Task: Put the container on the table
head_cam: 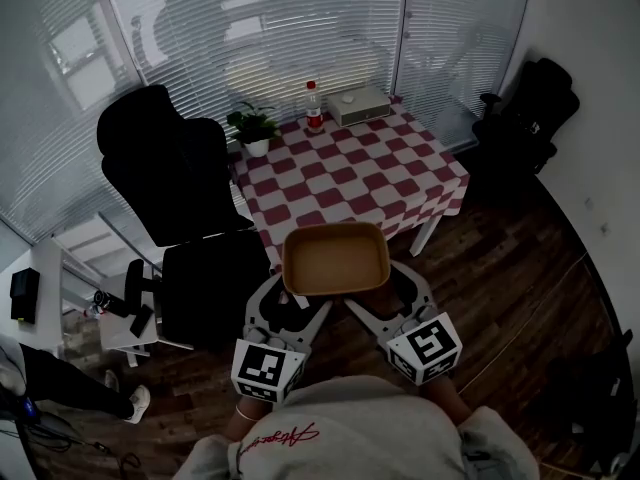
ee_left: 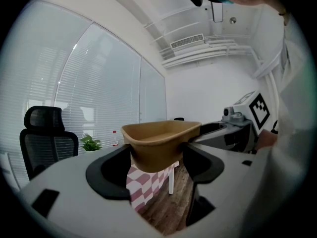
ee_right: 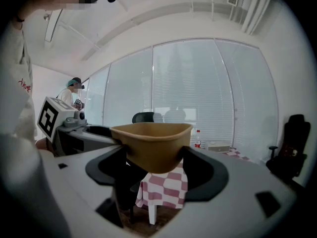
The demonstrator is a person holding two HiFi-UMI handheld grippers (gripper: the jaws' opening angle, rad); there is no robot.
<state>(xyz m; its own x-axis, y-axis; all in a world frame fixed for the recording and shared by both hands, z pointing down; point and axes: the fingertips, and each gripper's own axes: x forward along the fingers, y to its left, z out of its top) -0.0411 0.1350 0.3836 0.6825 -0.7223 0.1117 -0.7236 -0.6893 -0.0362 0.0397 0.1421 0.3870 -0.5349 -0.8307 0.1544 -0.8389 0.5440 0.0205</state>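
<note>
two claws carry the tan container [head_cam: 335, 260]; the left claw [head_cam: 293, 308] and the right claw [head_cam: 383, 304] each clamp its underside, holding it in the air near the checkered desk [head_cam: 350, 173]; moving over and setting down remain

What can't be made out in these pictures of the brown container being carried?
Label on the bottle: head view, too small to read.
What the white box on the table is: head view, too small.
Underside of the container: head view, hidden by its own walls.
Most of the tabletop: both gripper views, blocked by the container.
</note>
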